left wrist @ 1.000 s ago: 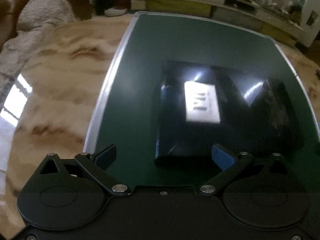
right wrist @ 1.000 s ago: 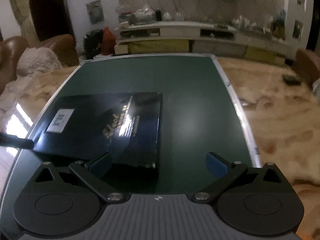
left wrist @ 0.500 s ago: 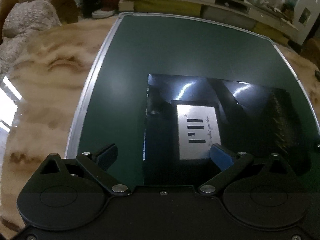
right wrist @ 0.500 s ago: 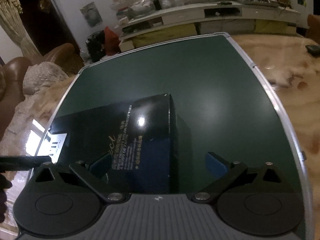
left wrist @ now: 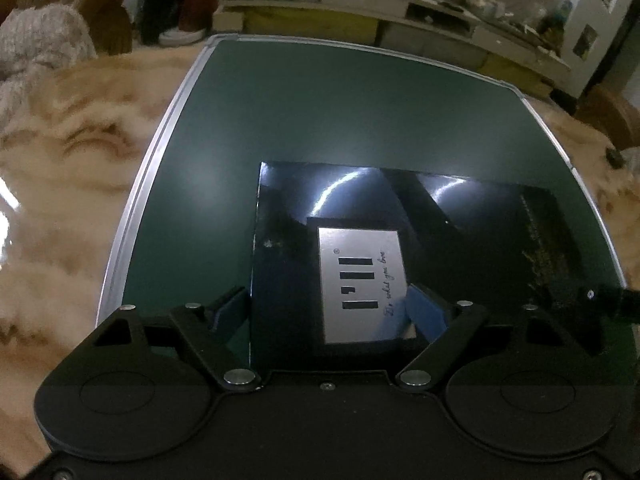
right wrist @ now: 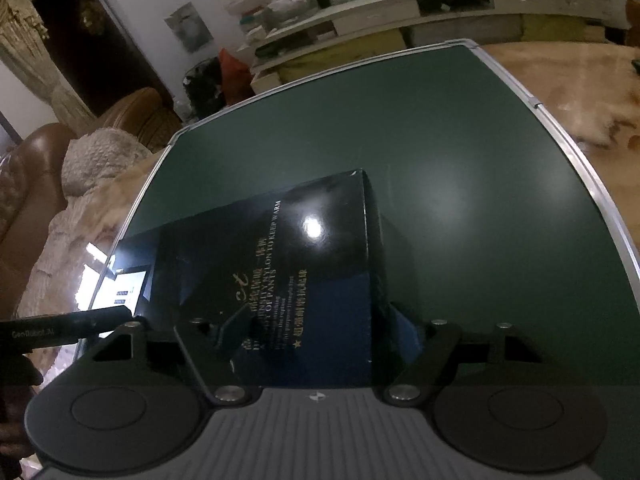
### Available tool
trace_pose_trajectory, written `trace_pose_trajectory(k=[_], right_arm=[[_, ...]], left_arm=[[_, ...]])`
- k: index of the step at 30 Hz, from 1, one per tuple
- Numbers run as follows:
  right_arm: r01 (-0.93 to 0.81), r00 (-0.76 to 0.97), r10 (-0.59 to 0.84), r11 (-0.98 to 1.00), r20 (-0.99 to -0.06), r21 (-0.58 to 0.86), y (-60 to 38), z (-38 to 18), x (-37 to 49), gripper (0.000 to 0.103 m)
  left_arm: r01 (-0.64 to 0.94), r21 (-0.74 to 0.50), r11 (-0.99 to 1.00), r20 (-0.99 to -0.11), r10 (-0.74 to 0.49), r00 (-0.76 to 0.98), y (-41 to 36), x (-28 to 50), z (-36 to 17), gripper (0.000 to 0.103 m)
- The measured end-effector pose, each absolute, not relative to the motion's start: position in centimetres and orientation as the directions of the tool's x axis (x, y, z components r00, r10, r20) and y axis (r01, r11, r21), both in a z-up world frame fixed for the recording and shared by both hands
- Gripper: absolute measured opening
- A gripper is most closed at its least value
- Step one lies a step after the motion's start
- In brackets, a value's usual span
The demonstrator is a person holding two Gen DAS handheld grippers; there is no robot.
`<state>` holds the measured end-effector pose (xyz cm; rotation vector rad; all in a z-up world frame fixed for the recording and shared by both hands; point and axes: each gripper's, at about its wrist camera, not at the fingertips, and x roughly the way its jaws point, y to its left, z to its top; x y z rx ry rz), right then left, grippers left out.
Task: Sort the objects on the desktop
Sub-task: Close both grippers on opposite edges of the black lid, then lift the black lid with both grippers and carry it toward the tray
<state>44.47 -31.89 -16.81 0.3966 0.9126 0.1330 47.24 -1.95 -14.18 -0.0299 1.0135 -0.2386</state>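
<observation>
A flat glossy black box point(left wrist: 400, 240) with a silver label point(left wrist: 362, 284) lies on the dark green board point(left wrist: 320, 112). My left gripper point(left wrist: 332, 310) is open, its blue fingers straddling the box's near left corner; one finger sits over the lid by the label. In the right wrist view the same box point(right wrist: 288, 264), with gold lettering, lies between the open fingers of my right gripper point(right wrist: 320, 328), which straddle its near right end. The left gripper's body point(right wrist: 64, 326) shows at the left edge.
The green board has a silver rim point(left wrist: 136, 208) and rests on a marbled beige table point(left wrist: 60, 200). A brown sofa with a fluffy throw point(right wrist: 96, 152) stands left. A low white cabinet point(right wrist: 400, 8) runs along the far wall.
Both grippers moved forward and down onto the box. Their open fingers now straddle its near corners; a second ago they were short of it.
</observation>
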Motion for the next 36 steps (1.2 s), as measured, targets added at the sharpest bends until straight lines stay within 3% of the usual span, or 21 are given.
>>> trace_pose_trajectory(k=[19, 31, 32, 33, 34, 35, 36], right_arm=[[0.042, 0.611, 0.250, 0.937, -0.752, 0.346, -30.1, -13.1, 42.2, 0.076], [0.042, 0.615, 0.217, 0.951, -0.758, 0.307, -28.9, -8.1, 35.4, 0.076], [0.040, 0.617, 0.219, 0.951, -0.756, 0.308, -28.8, -7.6, 34.6, 0.076], [0.035, 0.619, 0.223, 0.950, -0.753, 0.310, -28.7, -7.0, 33.8, 0.076], [0.021, 0.615, 0.251, 0.942, -0.748, 0.334, -28.6, -6.5, 33.0, 0.057], [-0.002, 0.594, 0.326, 0.915, -0.735, 0.404, -28.5, -6.2, 32.3, 0.044], [0.002, 0.574, 0.374, 0.889, -0.729, 0.457, -28.2, -6.0, 31.5, 0.030]], left_arm=[[0.202, -0.077, 0.976, -0.855, -0.168, 0.490, -2.4, 45.1, -10.3, 0.083], [0.212, -0.053, 0.976, -0.860, -0.153, 0.487, -1.8, 37.4, -5.6, 0.083], [0.217, -0.063, 0.974, -0.859, -0.163, 0.484, -1.7, 36.5, -5.1, 0.082], [0.244, -0.152, 0.958, -0.863, -0.249, 0.440, -1.6, 35.8, -4.8, 0.054], [0.266, -0.241, 0.933, -0.857, -0.333, 0.392, -1.4, 35.1, -4.5, 0.041], [0.281, -0.317, 0.906, -0.847, -0.404, 0.347, -1.3, 34.5, -4.2, 0.040], [0.269, -0.292, 0.918, -0.861, -0.375, 0.344, -1.8, 33.6, -3.9, 0.040]])
